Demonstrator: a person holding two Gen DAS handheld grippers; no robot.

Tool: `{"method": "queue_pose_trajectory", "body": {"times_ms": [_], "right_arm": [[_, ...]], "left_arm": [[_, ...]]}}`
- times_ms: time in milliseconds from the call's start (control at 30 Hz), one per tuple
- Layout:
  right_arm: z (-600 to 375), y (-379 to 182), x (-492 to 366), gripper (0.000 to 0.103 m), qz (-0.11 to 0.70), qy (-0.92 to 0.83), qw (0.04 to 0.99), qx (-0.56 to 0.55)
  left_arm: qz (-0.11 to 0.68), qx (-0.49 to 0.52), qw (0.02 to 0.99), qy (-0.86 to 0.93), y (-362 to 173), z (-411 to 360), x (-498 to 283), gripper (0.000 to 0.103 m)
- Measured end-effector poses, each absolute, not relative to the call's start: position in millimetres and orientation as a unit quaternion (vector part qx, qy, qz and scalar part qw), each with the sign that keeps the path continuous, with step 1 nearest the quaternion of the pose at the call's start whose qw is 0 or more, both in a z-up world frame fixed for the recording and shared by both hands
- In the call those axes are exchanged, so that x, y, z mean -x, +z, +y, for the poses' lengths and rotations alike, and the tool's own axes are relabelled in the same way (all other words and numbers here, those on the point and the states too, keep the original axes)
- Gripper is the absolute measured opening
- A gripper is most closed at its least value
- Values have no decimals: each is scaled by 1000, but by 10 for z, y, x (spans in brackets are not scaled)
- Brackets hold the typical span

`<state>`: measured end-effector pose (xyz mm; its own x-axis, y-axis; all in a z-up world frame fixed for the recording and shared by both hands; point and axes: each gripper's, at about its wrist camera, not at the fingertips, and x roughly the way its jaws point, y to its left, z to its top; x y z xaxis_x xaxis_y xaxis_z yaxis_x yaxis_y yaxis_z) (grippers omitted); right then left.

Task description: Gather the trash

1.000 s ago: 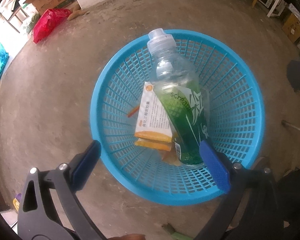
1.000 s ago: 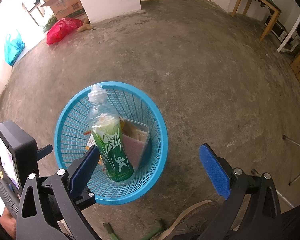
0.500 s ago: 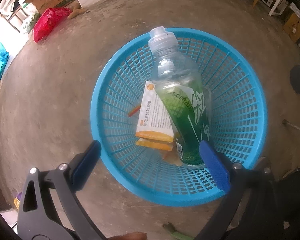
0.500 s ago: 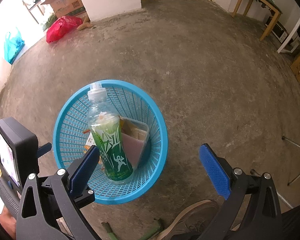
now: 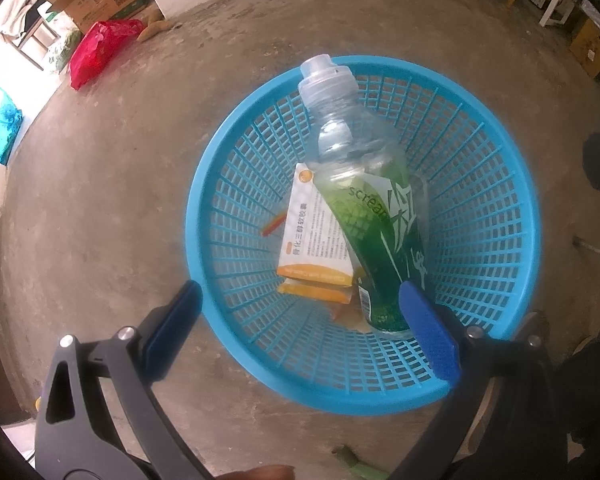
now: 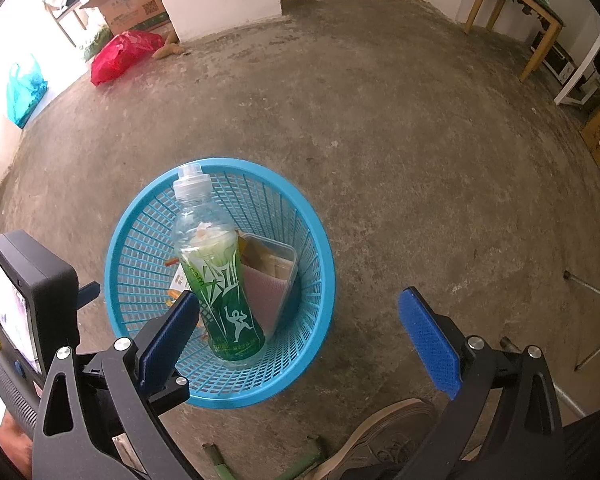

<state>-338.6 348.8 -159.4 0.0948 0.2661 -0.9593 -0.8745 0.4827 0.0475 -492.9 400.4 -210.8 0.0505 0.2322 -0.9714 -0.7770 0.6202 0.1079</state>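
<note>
A blue plastic basket (image 5: pixel 512 216) (image 6: pixel 132 240) stands on the concrete floor. Inside it leans a green-labelled drink bottle (image 5: pixel 364 200) (image 6: pixel 216 280) with a clear cap, cap pointing away. A white and orange carton (image 5: pixel 312 240) lies beside the bottle, and a clear plastic tray (image 6: pixel 272 276) leans on its other side. My left gripper (image 5: pixel 300 324) hangs open above the basket's near rim, holding nothing. My right gripper (image 6: pixel 300 332) is open and empty to the basket's right, higher up. The left gripper's body (image 6: pixel 32 304) shows at the right wrist view's left edge.
A red bag (image 6: pixel 120 56) and a cardboard box (image 6: pixel 128 0) lie far left by a white pillar. A teal bag (image 6: pixel 24 88) sits further left. Wooden table legs (image 6: pixel 536 36) stand far right. A person's shoe (image 6: pixel 384 436) is near the basket, with green sticks (image 6: pixel 300 460) on the floor.
Both grippers have shifted slightly; the basket sits a little further right and lower in the left wrist view. Both stay open, and the trash in the basket has not moved.
</note>
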Motion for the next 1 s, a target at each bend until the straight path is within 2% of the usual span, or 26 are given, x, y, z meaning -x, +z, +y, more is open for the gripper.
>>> {"method": "queue_pose_trajectory", "body": {"times_ms": [1000], "right_arm": [[3475, -1632, 3368, 97, 528, 415, 681, 290]], "left_arm": [[585, 243, 680, 369, -2158, 4005, 4951, 95]]}}
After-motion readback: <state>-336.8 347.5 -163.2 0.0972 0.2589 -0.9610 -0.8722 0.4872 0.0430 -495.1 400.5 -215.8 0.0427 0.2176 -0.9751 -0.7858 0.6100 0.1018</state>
